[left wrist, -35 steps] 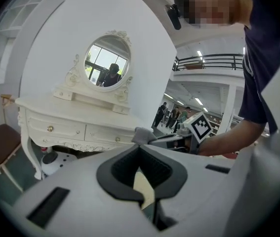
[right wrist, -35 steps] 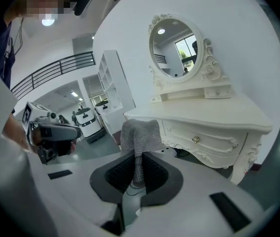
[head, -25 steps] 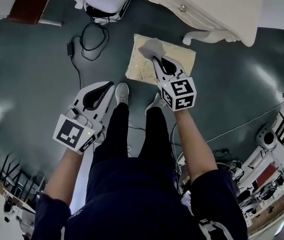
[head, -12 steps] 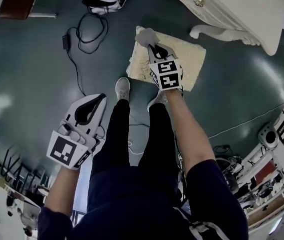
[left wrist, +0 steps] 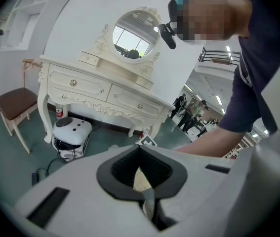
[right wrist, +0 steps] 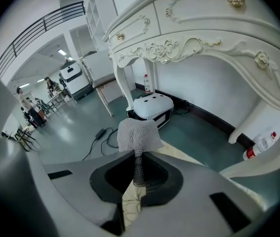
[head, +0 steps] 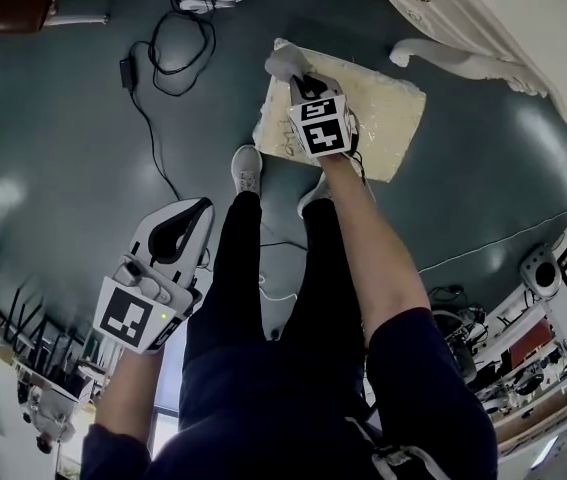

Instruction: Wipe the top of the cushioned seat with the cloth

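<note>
My right gripper (head: 300, 80) pinched the grey, mesh-knit cloth (head: 283, 63), bunched at the ten o'clock corner of the cream cushioned seat (head: 388, 118). My left gripper (head: 195, 211), clenched empty, hung at seven o'clock.

Left gripper (head: 199, 208), right gripper (head: 299, 78) closed.

Your cloth (right wrist: 137, 135) is a grey, coarse, open-weave mesh. The cushioned seat (head: 388, 118) shows cream, patterned, rough fabric. Your right tool (right wrist: 139, 157) is matt pale plastic with a black lining. The floor (head: 63, 148) is smooth, glossy grey-green.
</note>
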A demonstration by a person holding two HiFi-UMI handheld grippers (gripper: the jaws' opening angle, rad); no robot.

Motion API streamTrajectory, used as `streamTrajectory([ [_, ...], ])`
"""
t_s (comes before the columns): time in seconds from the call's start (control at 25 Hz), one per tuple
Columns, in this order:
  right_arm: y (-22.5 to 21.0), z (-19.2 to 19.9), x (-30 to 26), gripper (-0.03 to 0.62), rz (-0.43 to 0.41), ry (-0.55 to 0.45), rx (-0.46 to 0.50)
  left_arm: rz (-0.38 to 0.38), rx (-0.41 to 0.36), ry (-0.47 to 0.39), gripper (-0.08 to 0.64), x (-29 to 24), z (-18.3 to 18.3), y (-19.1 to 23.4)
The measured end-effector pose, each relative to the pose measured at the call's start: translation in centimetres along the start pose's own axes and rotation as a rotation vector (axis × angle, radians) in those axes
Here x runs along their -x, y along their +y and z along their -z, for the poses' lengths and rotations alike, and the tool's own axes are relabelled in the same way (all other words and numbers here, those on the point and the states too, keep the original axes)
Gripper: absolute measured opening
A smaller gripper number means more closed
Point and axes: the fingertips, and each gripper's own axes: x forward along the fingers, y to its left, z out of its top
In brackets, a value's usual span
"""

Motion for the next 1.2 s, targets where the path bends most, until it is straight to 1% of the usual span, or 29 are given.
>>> streamTrajectory([
  [0.24, -0.9, 0.2, -0.2, 0.037, -0.003, -0.007, 0.001, 0.0, 0.006, 0.021, 0.0, -1.3, 0.9, -0.7],
  [0.44, -3.3, 1.3, 1.2, 0.037, 0.025, -0.008, -0.038, 0.018, 0.0, 0.025, 0.0, -2.9, 0.7, -2.2],
  [0.64, -6.5, 3.6, 3.0, 0.037, 0.059, -0.02, -0.068, 0.056, -0.014, 0.042, 0.0, -5.1, 1.4, -4.3],
  [0.8, -9.4, 5.5, 4.7, 0.037, 0.095, -0.034, -0.113, 0.081, -0.016, 0.055, 0.0, -6.9, 1.8, -6.1],
  [0.96, -12.5, 7.6, 6.6, 0.037, 0.134, -0.038, -0.158, 0.113, -0.036, 0.079, 0.0, -8.3, 2.7, -7.9],
  [1.2, -16.7, 10.7, 9.3, 0.037, 0.182, -0.033, -0.196, 0.146, -0.054, 0.097, 0.0, -10.7, 2.9, -10.7],
])
